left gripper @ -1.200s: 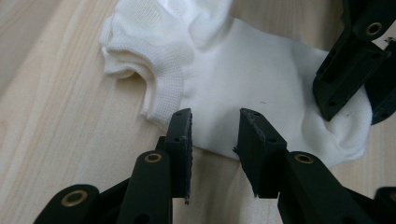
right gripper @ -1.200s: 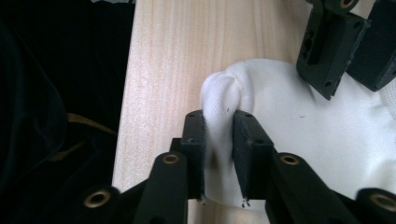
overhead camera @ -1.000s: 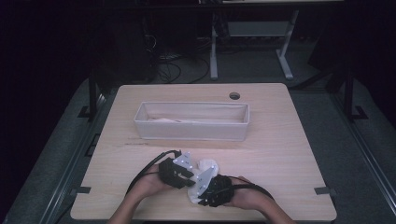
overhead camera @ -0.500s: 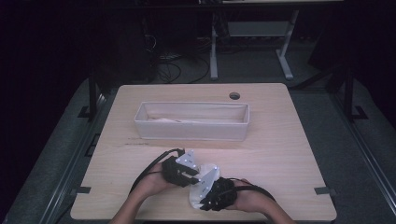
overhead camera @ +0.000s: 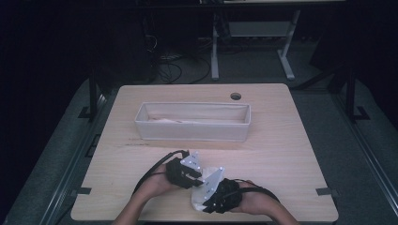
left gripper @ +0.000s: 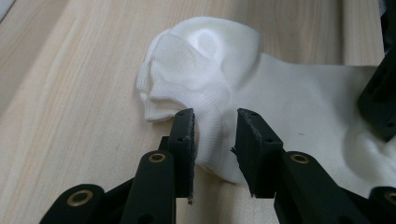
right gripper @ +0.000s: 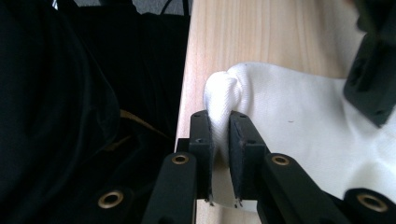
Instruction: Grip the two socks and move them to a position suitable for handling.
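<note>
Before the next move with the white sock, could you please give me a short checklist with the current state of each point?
1. Right gripper shut on a bunched fold of the white sock: ok.
2. Left gripper gripping the sock: not ok; its jaws have just been closing around a fold, and a gap shows on the right side.
3. Sock lying on the table: ok, though its end sits at the near edge.
4. White bin free of the hands: ok.
5. Whether the bin has room for the sock: cannot tell; something pale lies inside.
</note>
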{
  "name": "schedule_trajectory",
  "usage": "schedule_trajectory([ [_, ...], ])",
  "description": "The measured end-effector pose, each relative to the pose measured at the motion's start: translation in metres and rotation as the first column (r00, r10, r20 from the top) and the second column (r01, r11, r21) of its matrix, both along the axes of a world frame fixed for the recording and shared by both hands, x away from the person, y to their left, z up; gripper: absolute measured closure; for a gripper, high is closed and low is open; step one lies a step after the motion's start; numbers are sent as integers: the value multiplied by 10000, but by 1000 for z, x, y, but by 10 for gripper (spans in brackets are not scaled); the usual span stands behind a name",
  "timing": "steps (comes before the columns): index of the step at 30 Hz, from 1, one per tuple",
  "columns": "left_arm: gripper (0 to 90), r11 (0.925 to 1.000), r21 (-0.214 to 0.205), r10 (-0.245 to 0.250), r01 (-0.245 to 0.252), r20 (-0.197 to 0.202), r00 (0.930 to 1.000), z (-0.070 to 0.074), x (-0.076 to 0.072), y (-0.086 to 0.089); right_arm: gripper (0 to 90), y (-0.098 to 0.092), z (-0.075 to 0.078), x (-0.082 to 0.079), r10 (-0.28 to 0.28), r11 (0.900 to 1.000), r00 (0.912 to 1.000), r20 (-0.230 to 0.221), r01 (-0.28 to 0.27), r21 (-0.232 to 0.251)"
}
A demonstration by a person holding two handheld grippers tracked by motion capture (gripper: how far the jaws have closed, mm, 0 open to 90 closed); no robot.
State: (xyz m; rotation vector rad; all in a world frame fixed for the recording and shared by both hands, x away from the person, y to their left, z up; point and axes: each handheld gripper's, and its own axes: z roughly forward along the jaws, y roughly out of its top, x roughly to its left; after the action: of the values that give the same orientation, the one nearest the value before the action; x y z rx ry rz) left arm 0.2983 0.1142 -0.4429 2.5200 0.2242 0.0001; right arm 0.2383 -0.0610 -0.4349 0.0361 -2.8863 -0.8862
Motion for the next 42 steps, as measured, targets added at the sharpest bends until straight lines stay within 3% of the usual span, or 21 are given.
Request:
schedule_trajectory([
  [17, 678, 9982, 357, -478, 483, -162, 9987, -1, -8, 2, 803, -5, 18, -1, 10, 9994, 10000, -31, -9, 352],
  [21, 675, 9993, -79, -357, 357, 5, 9994, 6, -8, 3, 803, -6, 19, -2, 56, 9995, 10000, -66, -54, 325],
  [26, 672, 9994, -288, -210, 215, 196, 9996, 14, 0, -4, 803, -5, 20, -3, 180, 9994, 9998, -92, -177, 312],
  [35, 666, 9997, 72, -213, 212, 70, 9997, 4, 6, -17, 802, -6, 29, -9, 333, 9983, 9994, -71, -329, 485],
  [42, 665, 9986, 226, -464, 468, -184, 9988, 0, 6, -20, 803, -13, 37, 3, -221, 9984, 9993, 295, 205, 525],
])
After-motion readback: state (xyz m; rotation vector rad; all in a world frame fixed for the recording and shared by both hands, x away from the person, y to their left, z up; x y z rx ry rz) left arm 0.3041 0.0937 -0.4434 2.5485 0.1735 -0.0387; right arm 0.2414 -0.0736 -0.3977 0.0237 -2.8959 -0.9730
